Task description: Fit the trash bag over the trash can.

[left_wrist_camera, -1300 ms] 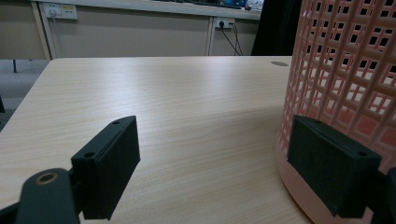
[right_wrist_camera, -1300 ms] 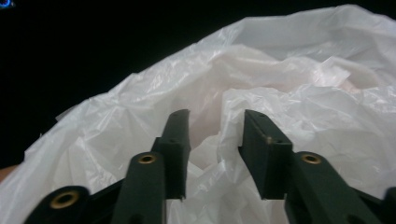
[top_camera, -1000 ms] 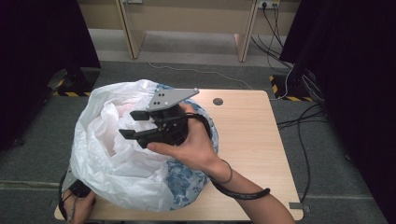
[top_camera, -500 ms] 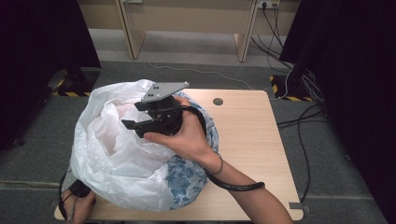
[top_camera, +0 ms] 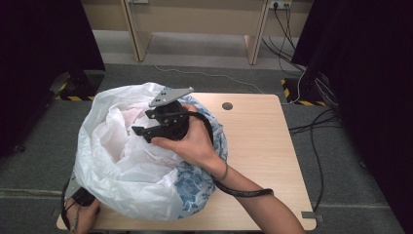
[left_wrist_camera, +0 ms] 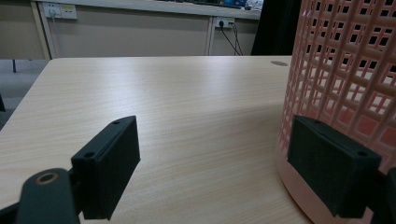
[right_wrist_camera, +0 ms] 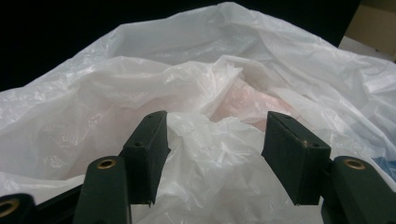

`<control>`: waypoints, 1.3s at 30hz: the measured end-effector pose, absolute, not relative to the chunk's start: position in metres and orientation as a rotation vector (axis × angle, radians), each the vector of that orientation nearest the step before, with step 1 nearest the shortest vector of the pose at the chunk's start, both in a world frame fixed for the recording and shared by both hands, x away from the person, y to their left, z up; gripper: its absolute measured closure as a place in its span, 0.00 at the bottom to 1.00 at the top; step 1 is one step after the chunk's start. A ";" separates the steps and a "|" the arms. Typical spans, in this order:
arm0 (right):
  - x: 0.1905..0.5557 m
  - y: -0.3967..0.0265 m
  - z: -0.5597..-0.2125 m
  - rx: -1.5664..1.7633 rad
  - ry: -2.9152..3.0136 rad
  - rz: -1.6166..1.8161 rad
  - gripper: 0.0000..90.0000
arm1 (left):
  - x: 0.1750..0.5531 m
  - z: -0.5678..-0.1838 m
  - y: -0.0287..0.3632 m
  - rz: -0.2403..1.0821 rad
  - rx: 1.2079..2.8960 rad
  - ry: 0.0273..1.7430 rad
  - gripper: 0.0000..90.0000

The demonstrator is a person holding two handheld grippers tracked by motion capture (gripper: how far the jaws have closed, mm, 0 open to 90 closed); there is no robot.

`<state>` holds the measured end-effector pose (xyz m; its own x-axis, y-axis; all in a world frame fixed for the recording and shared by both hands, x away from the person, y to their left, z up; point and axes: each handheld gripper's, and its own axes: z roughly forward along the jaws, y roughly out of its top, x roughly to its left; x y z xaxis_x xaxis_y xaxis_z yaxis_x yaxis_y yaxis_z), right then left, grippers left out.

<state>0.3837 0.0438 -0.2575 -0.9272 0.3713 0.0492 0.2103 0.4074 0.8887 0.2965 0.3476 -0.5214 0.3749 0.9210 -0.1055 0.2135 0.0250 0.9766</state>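
Now the right gripper, jaws open and empty after widening, points toward nine o'clock over the bag; left gripper gapes beside the basket.

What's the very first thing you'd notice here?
The big white plastic bag billowing over the left half of the wooden table. The right gripper hovers above its crumpled middle, jaws apart. Beneath it stands a pink lattice basket, beside the left gripper.

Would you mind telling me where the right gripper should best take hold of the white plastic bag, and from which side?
Probably the raised, crumpled fold of the white plastic bag lying between the open right gripper, approached from above: it stands proud of the slack film around it, thin enough to pinch.
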 end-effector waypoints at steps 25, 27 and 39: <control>0.396 0.059 -0.293 0.614 2.690 1.343 0.46 | 0.297 -0.521 0.348 0.759 1.467 1.080 0.18; 0.396 0.059 -0.293 0.618 2.697 1.333 0.46 | 0.297 -0.521 0.347 0.759 1.468 1.081 0.18; 0.396 0.063 -0.300 0.603 2.767 1.241 0.47 | 0.297 -0.521 0.347 0.759 1.469 1.080 0.18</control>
